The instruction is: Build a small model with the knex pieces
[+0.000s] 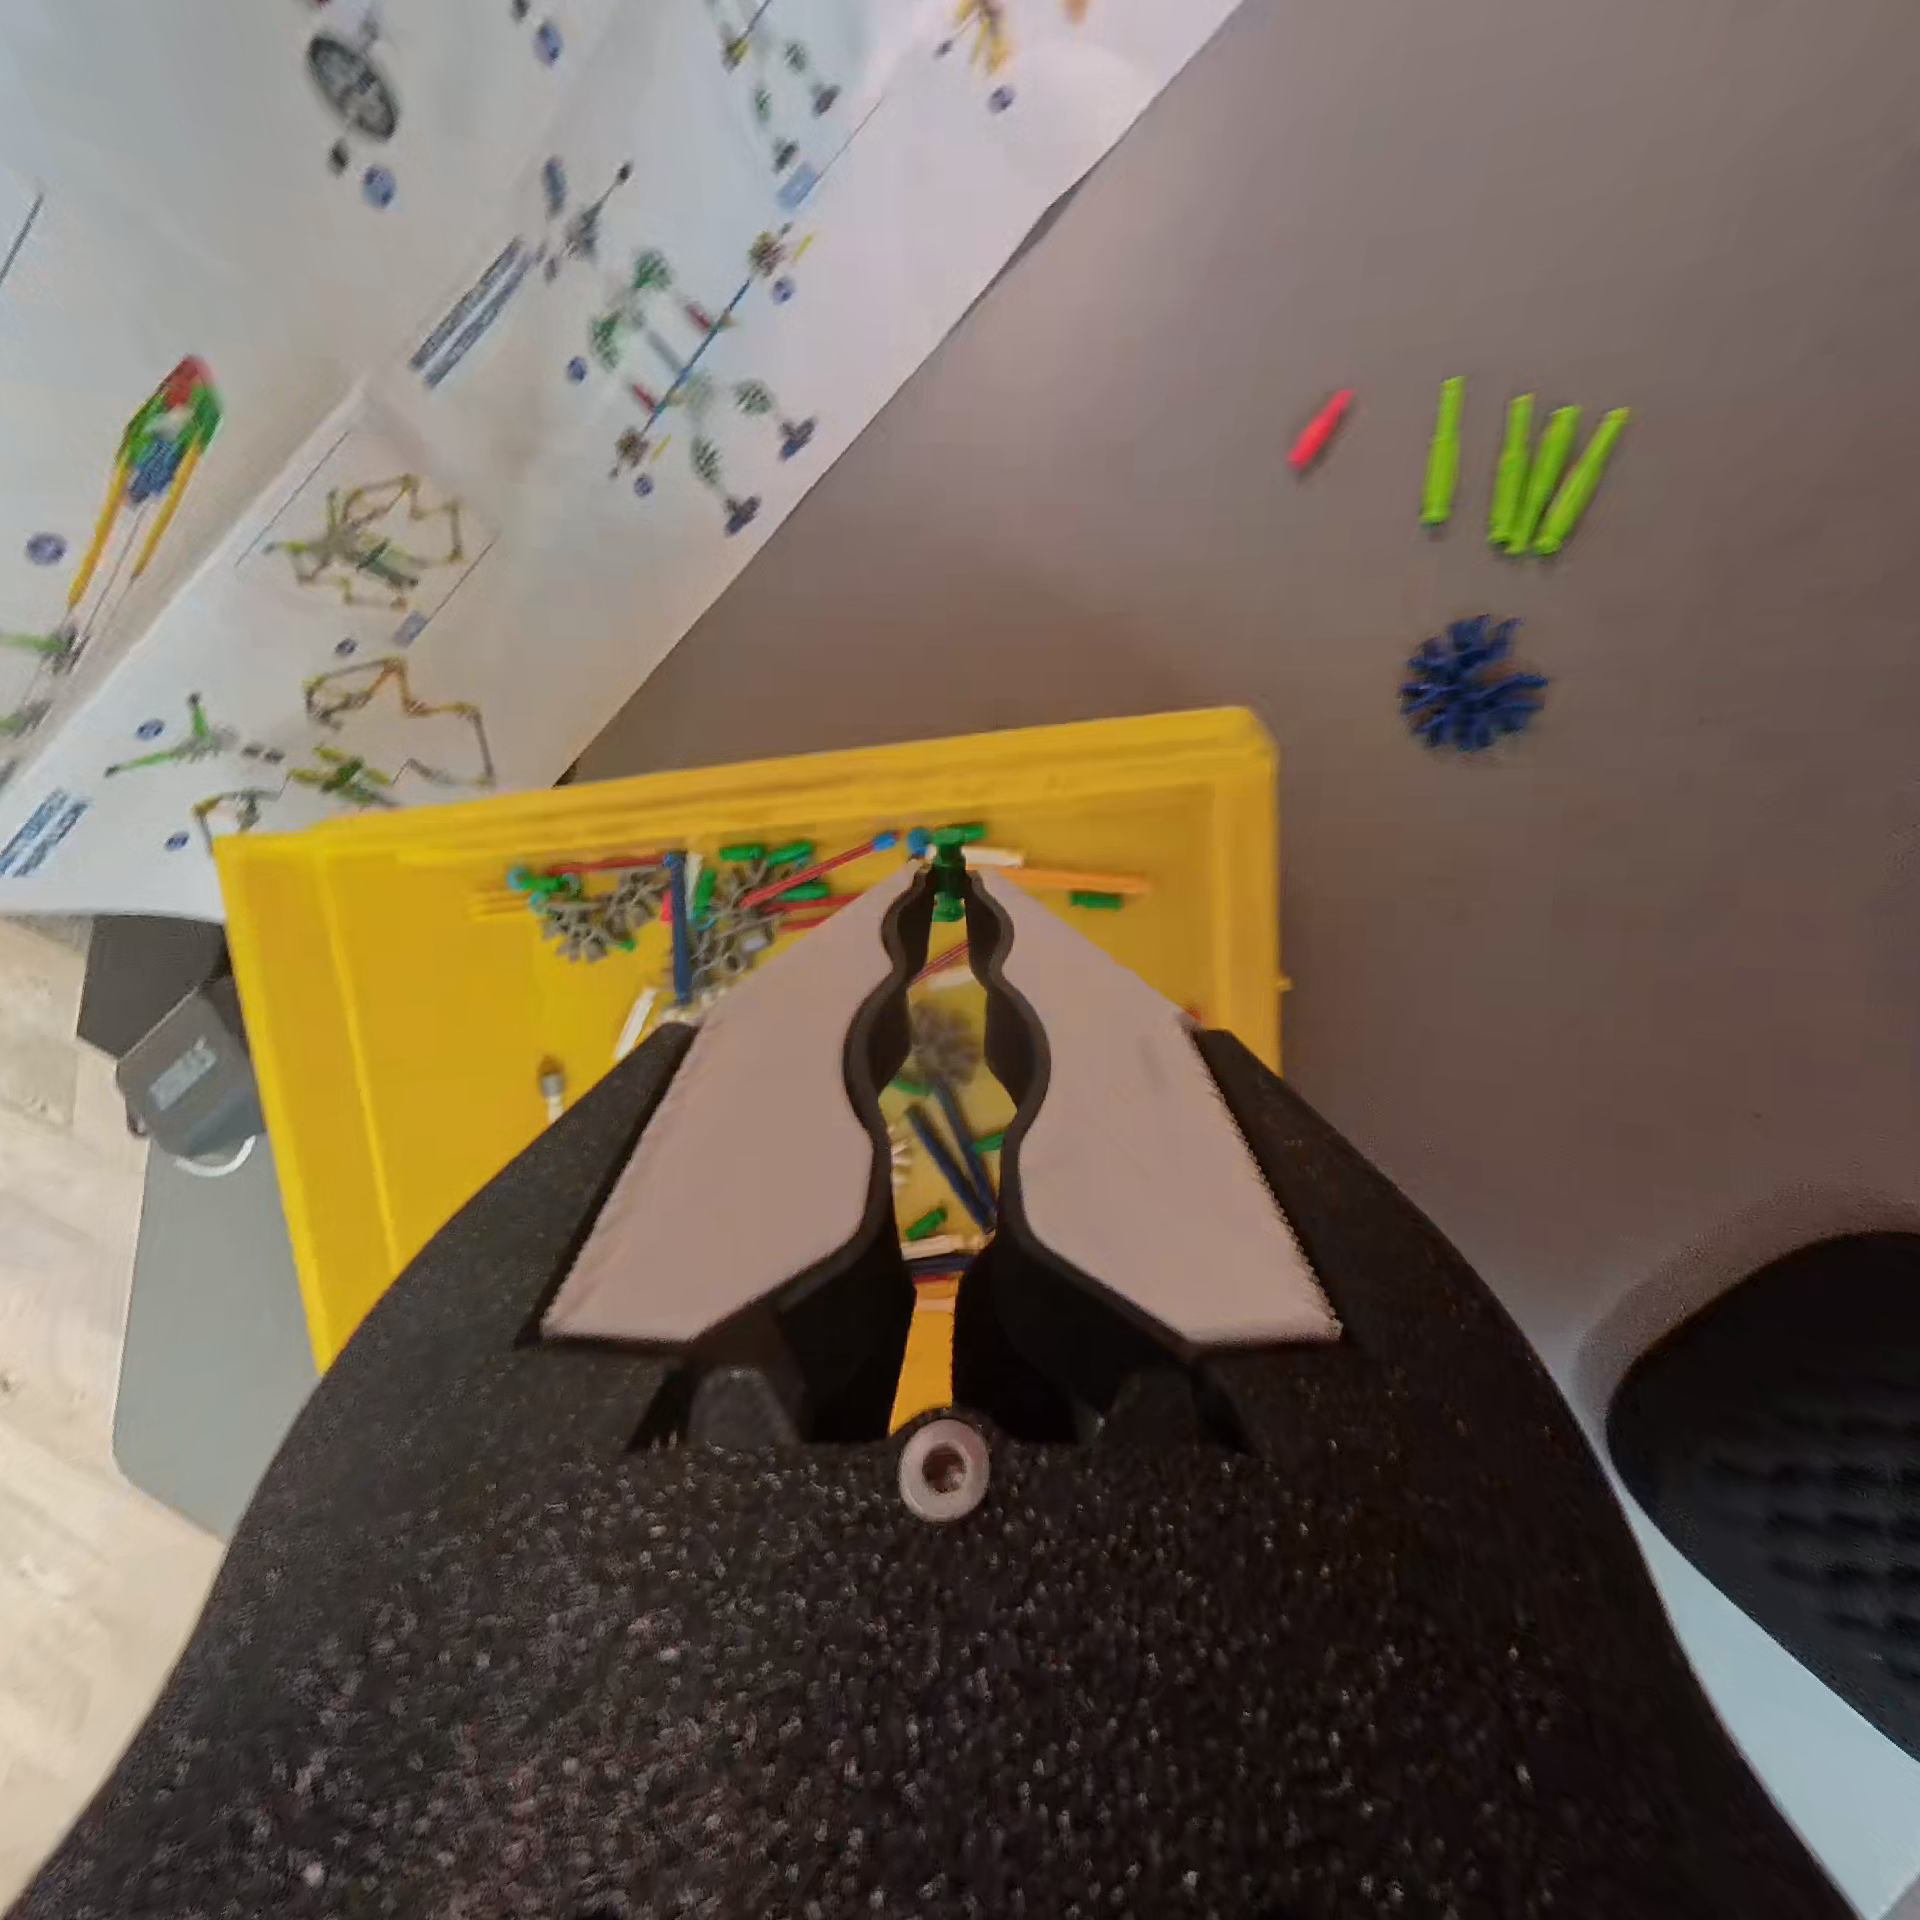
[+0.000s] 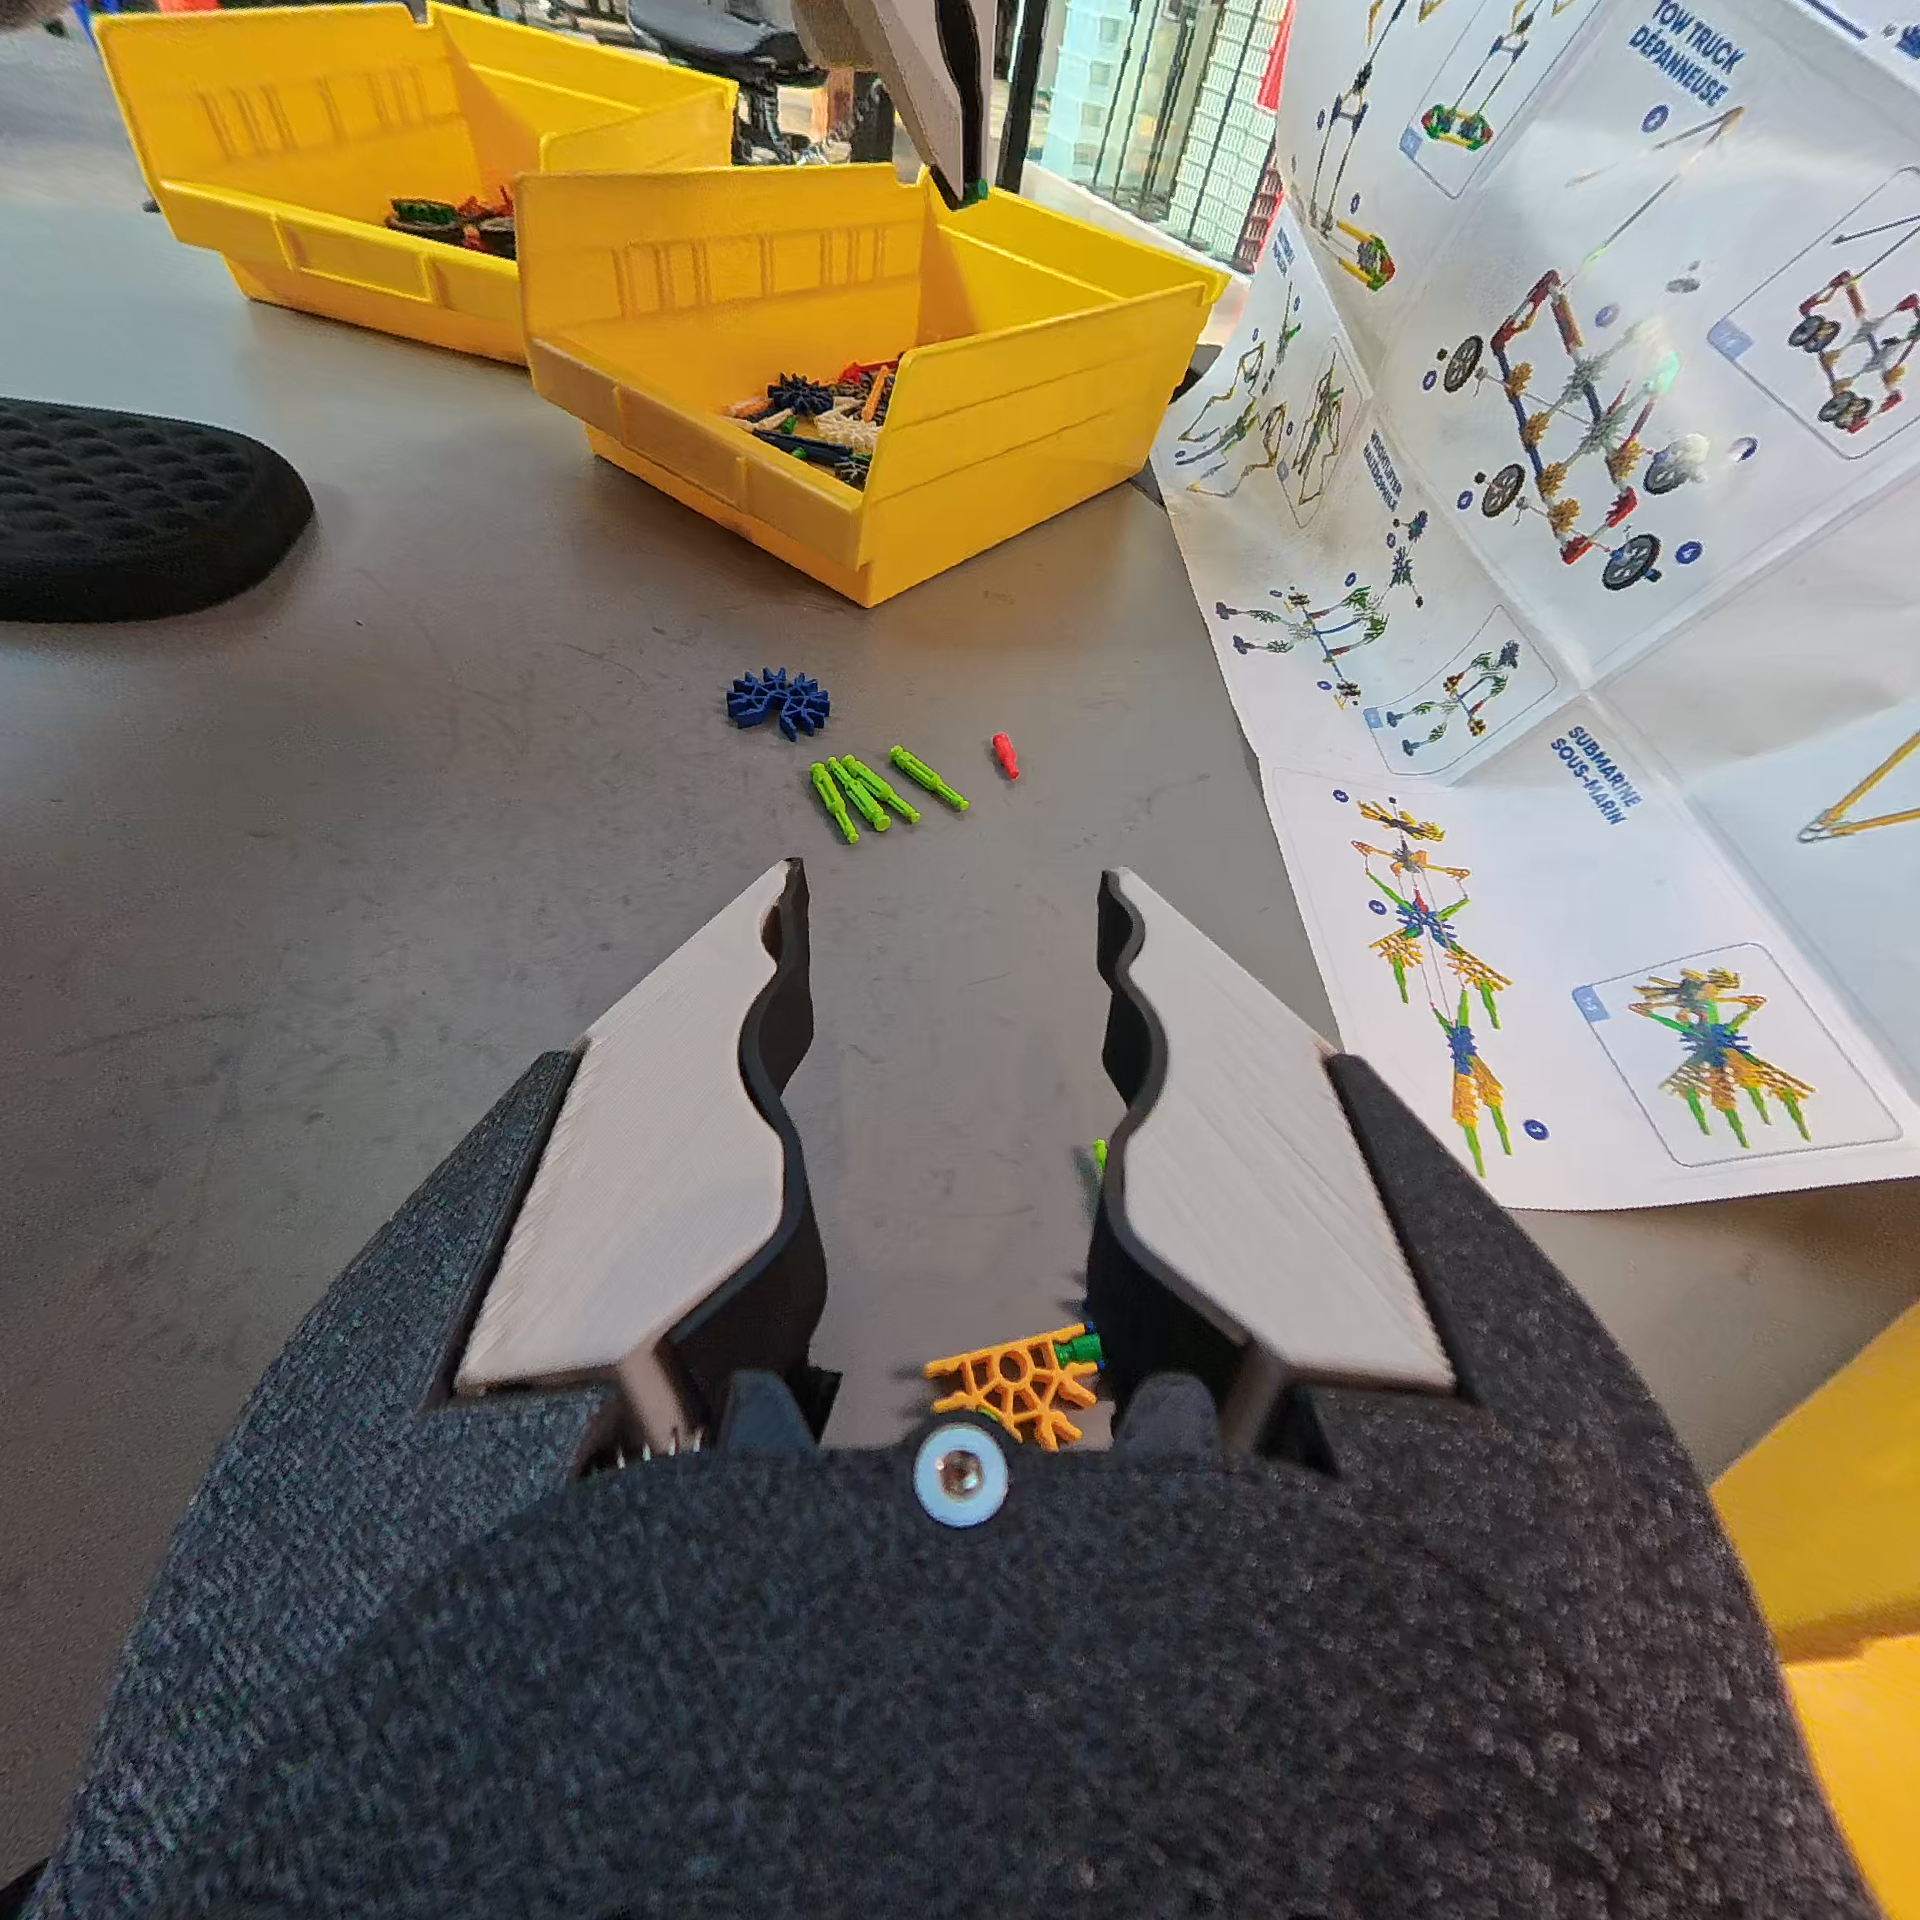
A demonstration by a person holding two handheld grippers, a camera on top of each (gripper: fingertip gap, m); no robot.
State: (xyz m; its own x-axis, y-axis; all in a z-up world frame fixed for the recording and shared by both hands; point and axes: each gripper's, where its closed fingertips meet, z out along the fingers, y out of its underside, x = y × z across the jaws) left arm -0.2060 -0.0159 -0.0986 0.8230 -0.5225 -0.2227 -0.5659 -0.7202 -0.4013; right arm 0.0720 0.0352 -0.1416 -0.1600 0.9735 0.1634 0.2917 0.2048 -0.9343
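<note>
My left gripper [image 1: 945,883] is shut on a small dark green rod piece [image 1: 948,852] and holds it above a yellow bin [image 1: 416,997] with many mixed construction-toy pieces in it. The right wrist view shows that gripper [image 2: 961,187] with the green piece over the nearer yellow bin [image 2: 1039,416]. My right gripper [image 2: 951,894] is open and empty, low over the grey table. Ahead of it lie several lime green rods [image 2: 873,790], a small red piece [image 2: 1004,754] and a blue snowflake connector [image 2: 779,702]. An orange connector assembly [image 2: 1023,1387] lies under its fingers.
A folded instruction sheet [image 2: 1610,623] covers the table's right side and also shows in the left wrist view [image 1: 416,312]. A second yellow bin [image 2: 312,177] stands farther back. A black mesh pad [image 2: 125,509] lies at the left. Another yellow object [image 2: 1839,1558] sits at the lower right. The grippers' ends are close to 30 centimeters from one another. Left tips and right tips are each some 20 centimeters from the blue snowflake connector [image 2: 779,702].
</note>
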